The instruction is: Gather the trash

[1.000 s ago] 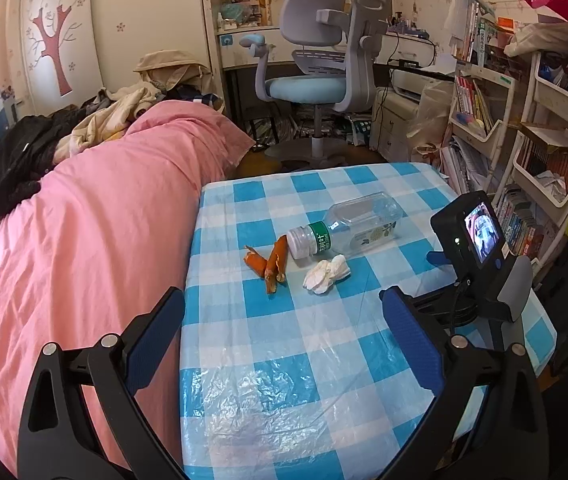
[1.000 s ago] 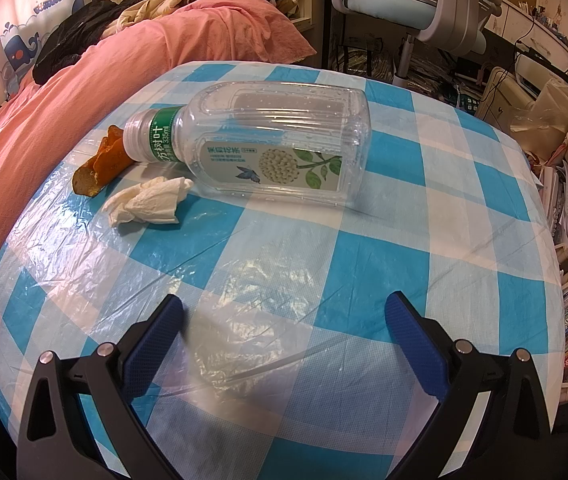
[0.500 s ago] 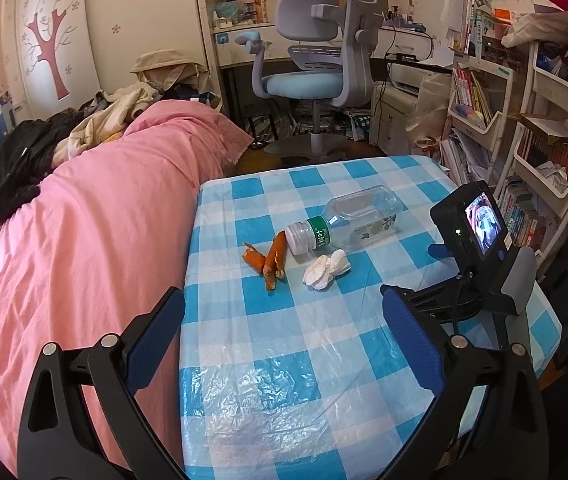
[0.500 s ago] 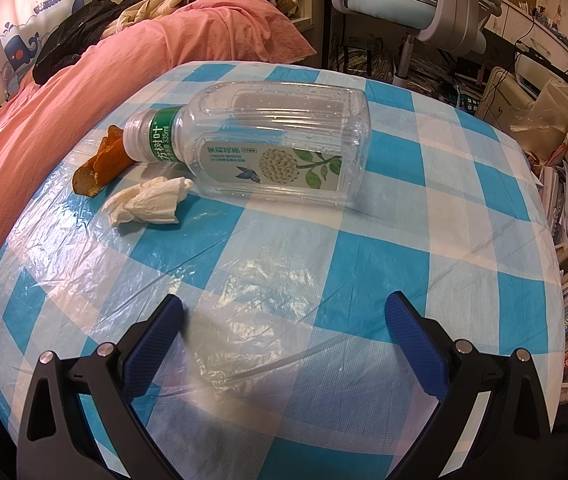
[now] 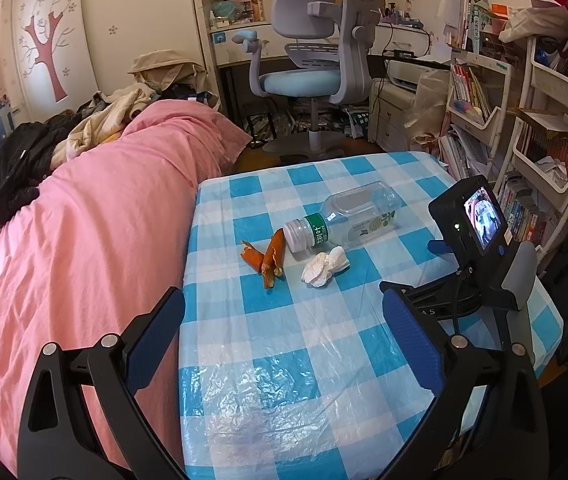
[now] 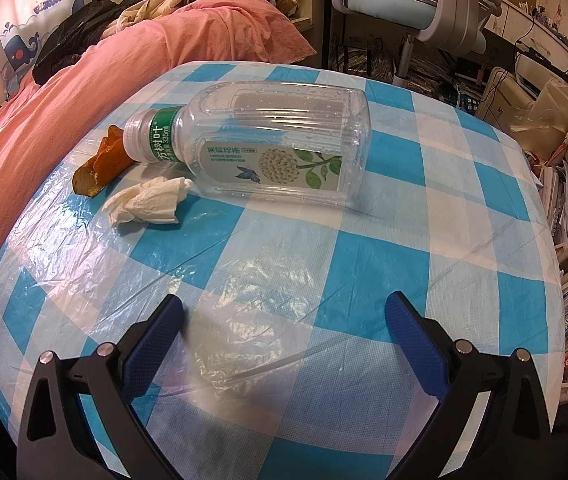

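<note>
An empty clear plastic bottle (image 6: 268,144) with a green label lies on its side on the blue-checked tablecloth (image 6: 364,248). A crumpled white tissue (image 6: 146,202) and orange peel pieces (image 6: 100,160) lie by its cap. In the left wrist view the bottle (image 5: 356,212), tissue (image 5: 324,266) and peel (image 5: 270,254) sit mid-table. My left gripper (image 5: 284,328) is open and empty, above the table's near edge. My right gripper (image 6: 284,332) is open and empty, low over the cloth in front of the bottle; its body (image 5: 480,240) shows at the right.
A bed with a pink cover (image 5: 76,240) borders the table's left side. A grey office chair (image 5: 316,60) stands behind the table. Bookshelves (image 5: 540,128) crowd the right. Clothes (image 5: 24,160) lie piled on the bed.
My left gripper has pulled back and up a little, so the table objects look smaller and farther. The right gripper has not moved.
</note>
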Available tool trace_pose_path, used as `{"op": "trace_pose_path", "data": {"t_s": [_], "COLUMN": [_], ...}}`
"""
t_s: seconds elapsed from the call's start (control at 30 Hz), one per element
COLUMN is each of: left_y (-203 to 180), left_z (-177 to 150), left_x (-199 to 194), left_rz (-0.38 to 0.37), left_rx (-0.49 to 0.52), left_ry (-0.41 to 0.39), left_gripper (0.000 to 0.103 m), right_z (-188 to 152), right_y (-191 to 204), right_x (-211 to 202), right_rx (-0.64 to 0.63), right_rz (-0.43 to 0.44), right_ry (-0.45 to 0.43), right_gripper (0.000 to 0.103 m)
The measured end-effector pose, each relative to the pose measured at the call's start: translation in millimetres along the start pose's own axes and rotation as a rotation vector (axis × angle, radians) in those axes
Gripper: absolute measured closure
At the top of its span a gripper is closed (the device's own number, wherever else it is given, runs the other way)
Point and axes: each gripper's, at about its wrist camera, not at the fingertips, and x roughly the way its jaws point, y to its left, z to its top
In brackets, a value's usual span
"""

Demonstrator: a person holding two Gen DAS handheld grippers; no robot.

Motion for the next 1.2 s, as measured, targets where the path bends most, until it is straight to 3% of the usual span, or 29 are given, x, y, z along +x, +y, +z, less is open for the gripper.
{"op": "trace_pose_path", "data": {"t_s": [1.2], "left_y": [1.1], "left_z": [-1.4], "left_x": [1.0], "left_rz": [0.001], "left_rx": [0.007], "left_ry": [0.003], "left_gripper": [0.008], "right_z": [1.4], "right_y": [-1.2], "right_x": [1.2], "right_rx": [0.000], "right_rz": [0.000], "right_ry": [0.000], "right_gripper": [0.006]}}
